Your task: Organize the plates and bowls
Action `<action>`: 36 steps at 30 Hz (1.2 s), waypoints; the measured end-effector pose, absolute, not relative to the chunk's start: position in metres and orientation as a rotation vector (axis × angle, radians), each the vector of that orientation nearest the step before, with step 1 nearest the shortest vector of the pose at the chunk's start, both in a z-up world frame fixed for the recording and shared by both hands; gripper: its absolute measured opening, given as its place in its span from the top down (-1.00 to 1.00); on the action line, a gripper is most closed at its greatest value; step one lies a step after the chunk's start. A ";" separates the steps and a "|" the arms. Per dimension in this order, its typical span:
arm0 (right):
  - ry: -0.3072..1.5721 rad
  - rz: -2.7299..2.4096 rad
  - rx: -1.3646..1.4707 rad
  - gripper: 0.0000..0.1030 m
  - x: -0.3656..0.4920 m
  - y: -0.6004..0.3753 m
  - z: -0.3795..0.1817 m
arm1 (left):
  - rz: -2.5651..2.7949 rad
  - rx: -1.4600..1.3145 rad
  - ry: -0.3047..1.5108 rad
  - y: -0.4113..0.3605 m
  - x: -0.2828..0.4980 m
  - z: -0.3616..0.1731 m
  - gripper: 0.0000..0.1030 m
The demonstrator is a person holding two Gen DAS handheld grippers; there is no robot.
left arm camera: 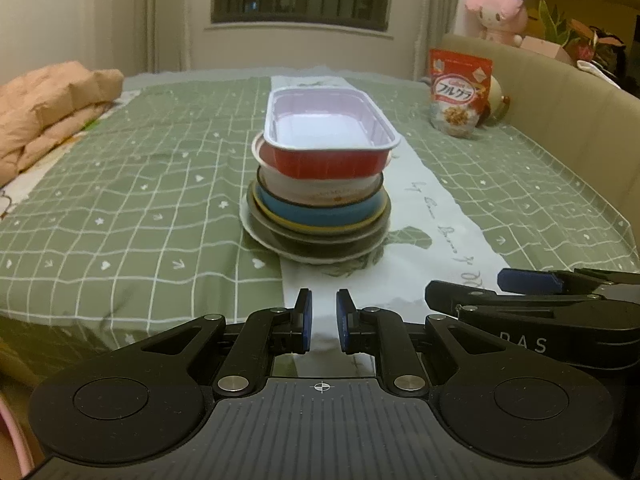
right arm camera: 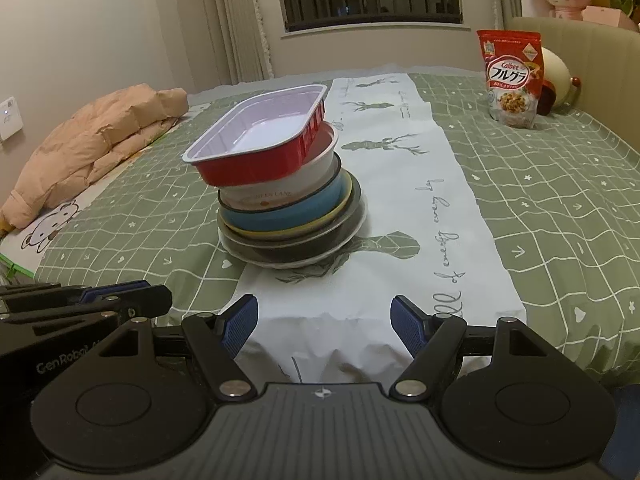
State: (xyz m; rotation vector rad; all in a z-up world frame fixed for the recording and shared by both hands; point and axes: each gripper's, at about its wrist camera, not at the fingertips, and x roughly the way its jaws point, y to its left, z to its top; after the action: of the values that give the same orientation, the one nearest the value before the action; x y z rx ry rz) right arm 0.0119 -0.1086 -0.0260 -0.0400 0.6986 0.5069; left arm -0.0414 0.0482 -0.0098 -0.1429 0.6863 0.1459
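Note:
A stack of dishes stands on the white table runner (left arm camera: pixel 424 216) (right arm camera: pixel 404 184). On top is a red rectangular tray (left arm camera: pixel 328 136) (right arm camera: pixel 260 140) with a white inside. Under it sit a white bowl (left arm camera: pixel 320 190) (right arm camera: pixel 276 192), a blue bowl (left arm camera: pixel 320 214) (right arm camera: pixel 280 216), a yellow-rimmed plate, a dark plate and a white plate (left arm camera: pixel 312 254) (right arm camera: pixel 296 262). My left gripper (left arm camera: pixel 322 320) is nearly shut and empty, near the table's front edge. My right gripper (right arm camera: pixel 324 328) is open and empty, in front of the stack.
A green checked cloth (left arm camera: pixel 140 200) (right arm camera: pixel 560 208) covers the table. A red cereal bag (left arm camera: pixel 458 92) (right arm camera: pixel 514 78) stands at the back right. A peach quilted blanket (left arm camera: pixel 52 108) (right arm camera: pixel 100 140) lies at the back left. A beige sofa edge (left arm camera: pixel 560 120) runs along the right.

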 end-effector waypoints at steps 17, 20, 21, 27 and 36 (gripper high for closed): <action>0.708 0.518 -0.040 -0.44 0.012 -0.109 -0.028 | 0.148 -0.157 0.698 0.048 -0.042 -0.011 0.67; 0.708 0.518 -0.040 -0.44 0.012 -0.109 -0.028 | 0.147 -0.158 0.699 0.047 -0.042 -0.012 0.67; 0.707 0.518 -0.040 -0.44 0.012 -0.110 -0.028 | 0.148 -0.158 0.698 0.047 -0.042 -0.012 0.67; 0.707 0.520 -0.042 -0.44 0.013 -0.109 -0.028 | 0.147 -0.159 0.697 0.047 -0.042 -0.012 0.67; 0.708 0.521 -0.044 -0.44 0.013 -0.109 -0.028 | 0.145 -0.163 0.695 0.047 -0.042 -0.012 0.67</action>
State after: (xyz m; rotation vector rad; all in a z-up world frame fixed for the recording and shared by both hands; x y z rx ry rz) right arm 0.0127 -0.1092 -0.0278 -0.0439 0.7076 0.5206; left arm -0.0421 0.0471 -0.0117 -0.1628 0.6950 0.1454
